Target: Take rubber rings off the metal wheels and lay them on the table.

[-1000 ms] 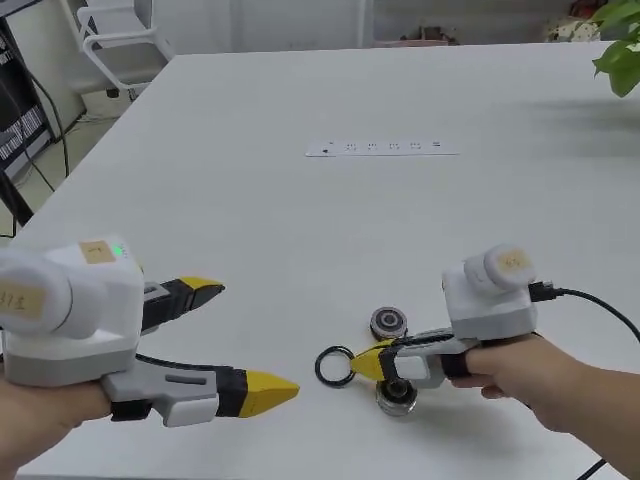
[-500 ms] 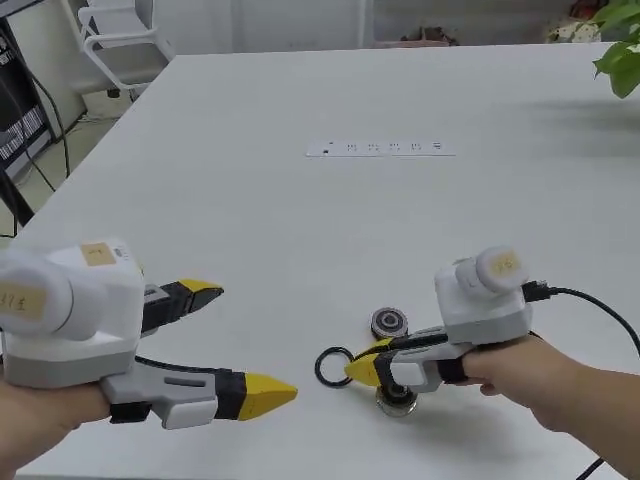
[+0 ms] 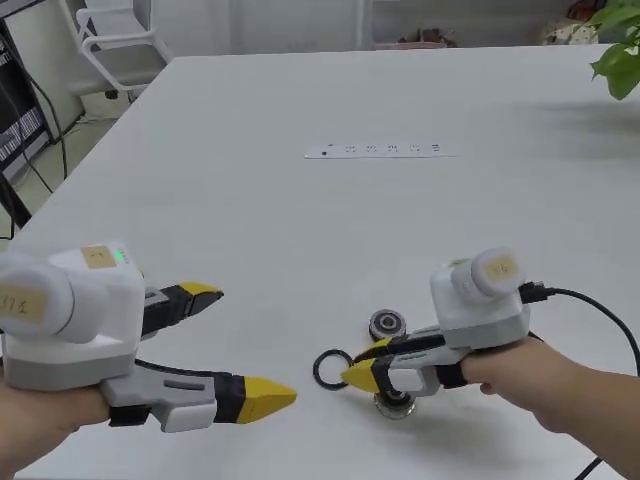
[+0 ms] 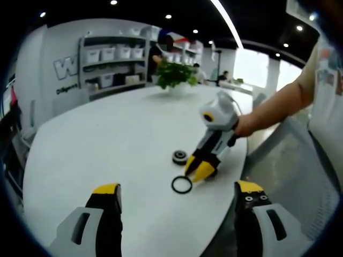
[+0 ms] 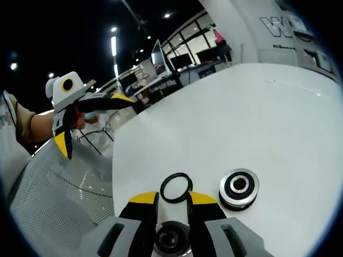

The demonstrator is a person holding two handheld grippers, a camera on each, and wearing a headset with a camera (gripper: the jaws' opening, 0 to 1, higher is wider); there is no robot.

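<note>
- The white table [image 3: 300,220] fills most of my head view, and all the work lies near its front edge.
- My left gripper [image 3: 235,345] is low on the left, above the table. Its yellow-tipped jaws are spread wide with nothing between them. It is well apart from the parts and points toward them.
- My right gripper [image 3: 356,372] is low on the right, held in a hand [image 3: 520,375], with a black cable trailing off behind it. Its jaws stand close together, leaving only a narrow gap at the tips, which sit low over the table.
- A flat strip [image 3: 380,150] with a row of sockets lies far across the table, well away from everything else.
- One wheel [image 3: 395,402] sits under the right gripper. In the right gripper view it lies between the two jaws, back from the tips. I cannot tell whether the jaws are pinching it or only flanking it.
- A second wheel [image 3: 387,323] lies flat on the table, just beyond the right gripper and untouched.
- The ring [image 3: 332,367], black and thin, lies flat on the table just ahead of the right gripper's tips. It is off both wheels. I cannot tell whether the tips touch it.
</note>
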